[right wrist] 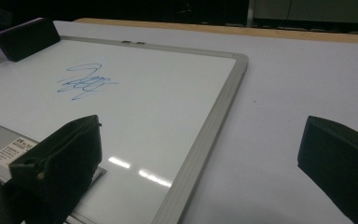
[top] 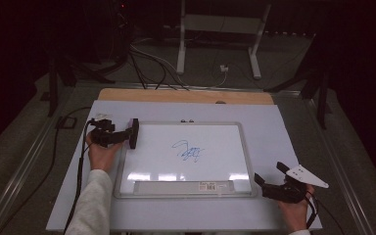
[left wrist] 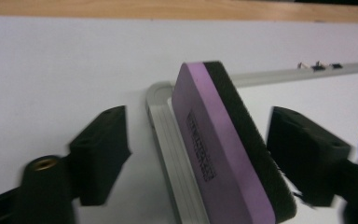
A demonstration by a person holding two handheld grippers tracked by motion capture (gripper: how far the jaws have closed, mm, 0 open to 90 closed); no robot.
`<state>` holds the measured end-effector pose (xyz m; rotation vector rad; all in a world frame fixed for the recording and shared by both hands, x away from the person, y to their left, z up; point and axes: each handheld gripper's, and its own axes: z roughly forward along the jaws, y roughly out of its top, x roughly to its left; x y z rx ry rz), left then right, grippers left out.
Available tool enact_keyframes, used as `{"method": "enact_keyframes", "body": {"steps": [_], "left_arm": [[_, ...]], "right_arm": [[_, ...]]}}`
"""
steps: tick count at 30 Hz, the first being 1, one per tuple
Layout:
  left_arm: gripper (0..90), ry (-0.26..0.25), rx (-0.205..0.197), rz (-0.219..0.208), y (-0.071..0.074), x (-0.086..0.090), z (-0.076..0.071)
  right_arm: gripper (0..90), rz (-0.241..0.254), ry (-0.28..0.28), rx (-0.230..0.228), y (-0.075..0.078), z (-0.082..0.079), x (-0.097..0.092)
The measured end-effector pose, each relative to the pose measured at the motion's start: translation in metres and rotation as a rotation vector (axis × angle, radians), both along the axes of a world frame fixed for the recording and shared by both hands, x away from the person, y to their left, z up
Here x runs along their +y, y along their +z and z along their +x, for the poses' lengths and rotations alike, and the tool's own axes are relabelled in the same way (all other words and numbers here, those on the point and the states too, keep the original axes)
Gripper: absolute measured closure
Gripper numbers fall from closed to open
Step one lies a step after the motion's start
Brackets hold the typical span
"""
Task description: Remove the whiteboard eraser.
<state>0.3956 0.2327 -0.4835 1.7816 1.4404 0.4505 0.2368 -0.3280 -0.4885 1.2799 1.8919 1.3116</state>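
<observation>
In the high view the left gripper sits at the upper left corner of the whiteboard, its jaws around a purple-and-black eraser standing on edge at the frame; the blue scribble lies near the middle of the board, well apart from the eraser, and the right gripper rests on the table just off the board's lower right corner, jaws spread and empty; the step in hand looks like taking up the eraser in order to wipe the scribble away. In the left gripper view the eraser leans between the two black jaws, the right one near its dark felt face and the left one clearly apart from the purple side, so the jaws are wide and not yet gripping; the next move calls for closing squarely on both broad faces without tipping it over the frame. In the right gripper view the jaws stand wide with nothing between them, the scribble and the eraser lying far across the board.
</observation>
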Motion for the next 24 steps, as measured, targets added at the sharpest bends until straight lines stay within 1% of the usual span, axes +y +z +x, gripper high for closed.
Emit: {"method": "enact_keyframes", "body": {"steps": [2, 3, 4, 5, 6, 7, 10, 14, 16, 20, 23, 24], "left_arm": [[31.2, -0.016, 0.013, 0.005, -0.002, -0.001, 0.001], [34.9, -0.018, 0.017, 0.001, -0.003, -0.001, 0.001], [34.9, -0.022, 0.020, -0.009, -0.003, -0.001, 0.001], [39.0, -0.028, 0.020, -0.015, -0.003, -0.001, 0.001], [39.0, -0.034, 0.022, -0.017, -0.003, -0.002, 0.001], [40.8, -0.041, 0.024, -0.021, -0.003, -0.003, 0.001], [44.3, -0.045, 0.030, -0.032, -0.003, -0.003, 0.001], [44.9, -0.062, 0.037, -0.054, -0.005, -0.005, 0.002], [44.7, -0.074, 0.035, -0.056, -0.006, -0.009, 0.002], [42.7, -0.088, 0.045, -0.081, -0.010, -0.016, 0.004], [40.1, -0.085, 0.044, -0.072, -0.012, -0.020, 0.004], [39.7, -0.085, 0.035, -0.062, -0.012, -0.021, 0.004]], "right_arm": [[0.1, -0.001, 0.000, 0.001, 0.000, 0.000, 0.000], [0.1, -0.001, 0.001, 0.002, 0.000, 0.000, 0.000], [0.1, -0.001, 0.001, 0.002, 0.000, 0.000, 0.000], [0.1, -0.002, 0.002, 0.002, 0.000, 0.000, 0.000], [0.1, -0.002, 0.002, 0.002, 0.000, 0.000, 0.000], [0.1, -0.001, 0.002, 0.002, 0.000, 0.000, 0.000], [0.1, 0.000, 0.003, 0.005, 0.000, 0.000, 0.001], [0.1, -0.003, 0.007, 0.006, 0.000, 0.000, 0.002], [0.1, -0.004, 0.008, 0.007, -0.001, 0.001, 0.002], [0.1, -0.001, 0.007, 0.006, 0.000, 0.000, 0.001], [0.1, 0.001, 0.009, 0.004, 0.000, 0.000, 0.000], [0.1, 0.002, 0.010, 0.006, 0.000, 0.000, 0.000]]}}
